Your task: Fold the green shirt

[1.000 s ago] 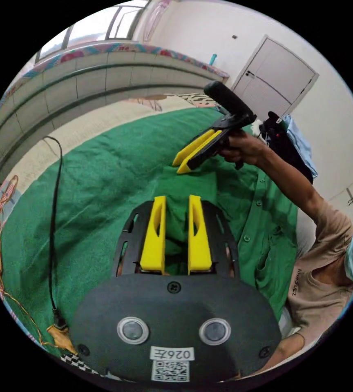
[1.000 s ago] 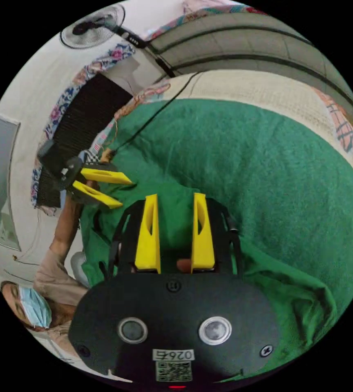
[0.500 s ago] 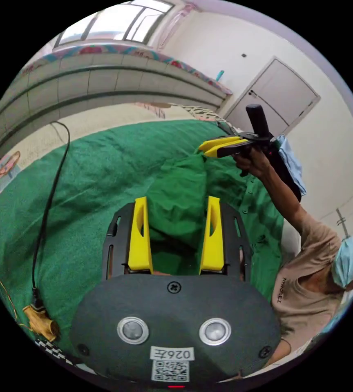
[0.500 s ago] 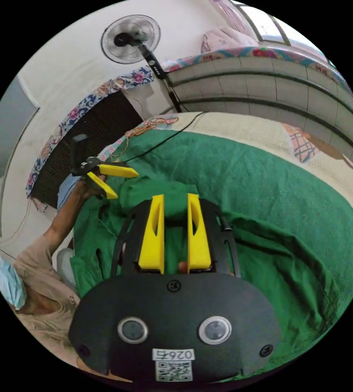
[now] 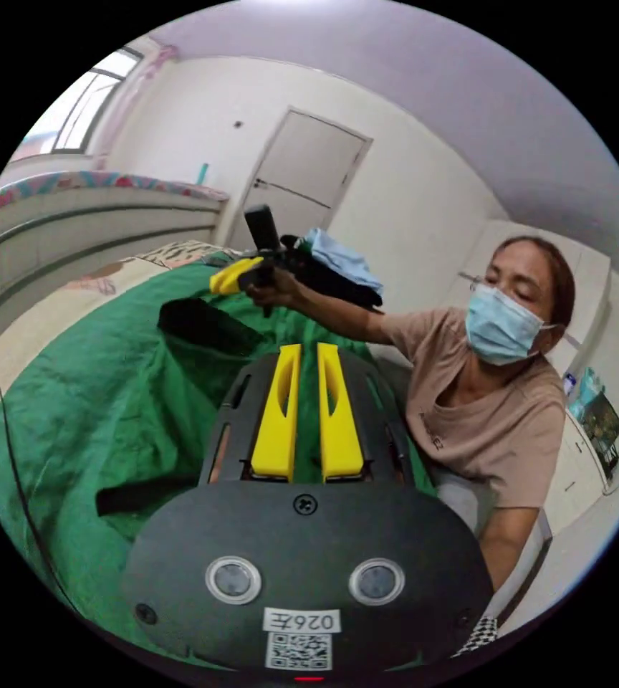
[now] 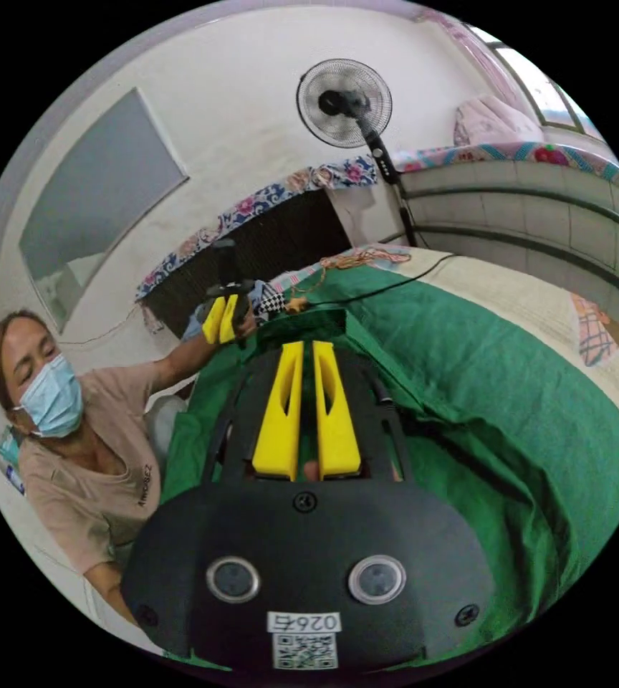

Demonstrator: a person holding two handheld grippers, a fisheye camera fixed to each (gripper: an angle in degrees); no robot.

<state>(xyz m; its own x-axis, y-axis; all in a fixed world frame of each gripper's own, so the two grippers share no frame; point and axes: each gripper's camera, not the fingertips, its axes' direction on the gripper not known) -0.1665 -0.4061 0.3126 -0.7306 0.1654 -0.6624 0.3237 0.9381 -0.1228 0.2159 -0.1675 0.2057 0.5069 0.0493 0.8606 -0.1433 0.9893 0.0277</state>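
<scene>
- Two views, taken in turn. Left gripper view: the left gripper [image 5: 306,351] has its yellow jaws nearly pressed together, with green cloth between them, apparently pinching the rumpled green button-up shirt [image 5: 130,401].
- That shirt lies lifted and creased over a green cloth on the bed [image 5: 51,315]. The right gripper [image 5: 232,275], in the person's hand [image 5: 270,287], is up near the bed's far edge, jaws close together at the shirt's raised edge.
- Right gripper view: the right gripper [image 6: 306,351] also has its jaws almost shut on a green fold of the shirt [image 6: 467,401]; the left gripper [image 6: 221,319] shows with jaws together.
- Judgement: folding looks early; no neat fold lies flat yet, most work remains.
- Writing: gripper stickers and chest print on the person's tan T-shirt [image 5: 496,437], left unread.
</scene>
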